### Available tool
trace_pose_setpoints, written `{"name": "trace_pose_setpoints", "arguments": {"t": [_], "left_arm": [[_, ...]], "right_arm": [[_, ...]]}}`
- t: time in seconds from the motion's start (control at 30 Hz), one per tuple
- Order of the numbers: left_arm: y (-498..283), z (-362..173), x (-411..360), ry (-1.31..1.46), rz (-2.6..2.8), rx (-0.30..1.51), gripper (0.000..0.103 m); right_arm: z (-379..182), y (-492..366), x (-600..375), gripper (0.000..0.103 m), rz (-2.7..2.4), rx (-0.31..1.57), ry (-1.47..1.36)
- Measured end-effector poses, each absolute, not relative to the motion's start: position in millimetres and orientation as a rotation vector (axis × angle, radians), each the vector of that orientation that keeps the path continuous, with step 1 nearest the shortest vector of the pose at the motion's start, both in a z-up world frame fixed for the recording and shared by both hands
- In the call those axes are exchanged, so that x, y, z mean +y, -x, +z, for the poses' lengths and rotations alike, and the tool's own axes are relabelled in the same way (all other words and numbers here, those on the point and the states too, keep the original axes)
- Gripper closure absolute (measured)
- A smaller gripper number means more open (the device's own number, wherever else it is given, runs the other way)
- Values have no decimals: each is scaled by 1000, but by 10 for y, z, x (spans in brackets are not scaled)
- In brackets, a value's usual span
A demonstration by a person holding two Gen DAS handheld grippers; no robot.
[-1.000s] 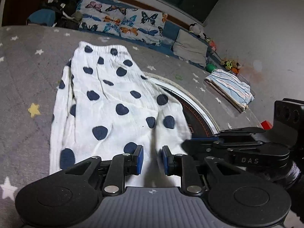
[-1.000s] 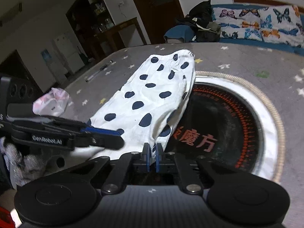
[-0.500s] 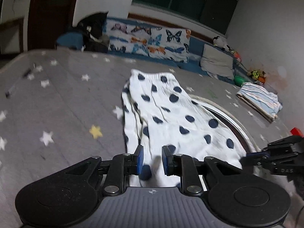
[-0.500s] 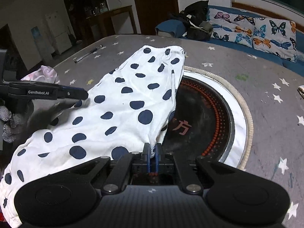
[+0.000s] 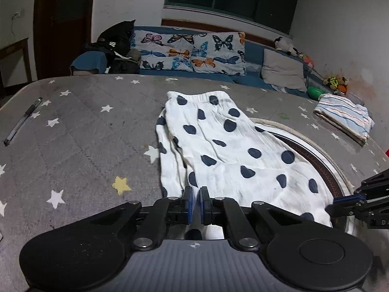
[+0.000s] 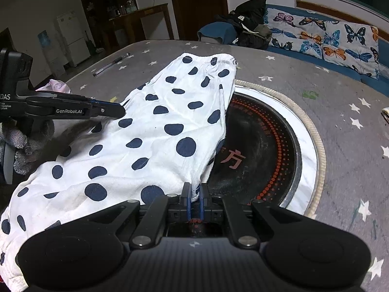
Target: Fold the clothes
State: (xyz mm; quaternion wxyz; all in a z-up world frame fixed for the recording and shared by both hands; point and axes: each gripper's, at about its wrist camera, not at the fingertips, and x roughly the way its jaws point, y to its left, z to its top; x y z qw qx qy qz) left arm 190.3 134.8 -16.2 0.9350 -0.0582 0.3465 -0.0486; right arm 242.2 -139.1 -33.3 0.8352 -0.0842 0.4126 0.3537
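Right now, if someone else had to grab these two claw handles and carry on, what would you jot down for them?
Left claw: shut on the near hem of the spotted trousers.
Right claw: shut on the hem's other corner.
The trousers lie lengthwise on the star-print table, waistband at the far end, one side overlapping the round dark hotplate.
A striped garment sits folded at the table's right edge.
Done: both near corners gripped.
Left: probably carry the hem toward the waistband, then let go.

Grey star-print table cover (image 5: 80,131). Pen (image 5: 22,121) near left edge. Round black hotplate (image 6: 262,141) with red dots, white rim, set into table. Folded striped cloth (image 5: 345,118) at far right. Butterfly cushions (image 5: 192,53), grey pillow (image 5: 283,73), dark clothes heap (image 5: 116,46) on bench behind.
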Motion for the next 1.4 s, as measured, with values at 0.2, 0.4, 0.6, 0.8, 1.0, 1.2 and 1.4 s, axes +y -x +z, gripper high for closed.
{"name": "trace_pose_setpoints", "arguments": {"t": [0.2,0.4,0.6,0.8,1.0,1.2,1.4], "left_arm": [[-1824,7,1386,93,-50,640,100],[-1938,-163,1438,90,-1,714,100],[-1957,-124,1472,103,-11,724,93],[-1860,89,1389,106,-63,656,89],[-2041,16,1169,84,-151,705,89],[-2312,-165,1190,81,-158,759,88],[-2518,-224,1272,80,-147,751,88]], "right_arm": [[-339,-2417,-1394,97,745,872,185],[-340,-2412,-1384,97,744,869,191],[-282,-2439,-1397,96,741,867,191],[-30,-2485,-1381,96,748,783,161],[-26,-2655,-1102,94,798,774,146],[-214,-2849,-874,94,810,809,159],[-360,-3115,-708,94,797,833,161]]}}
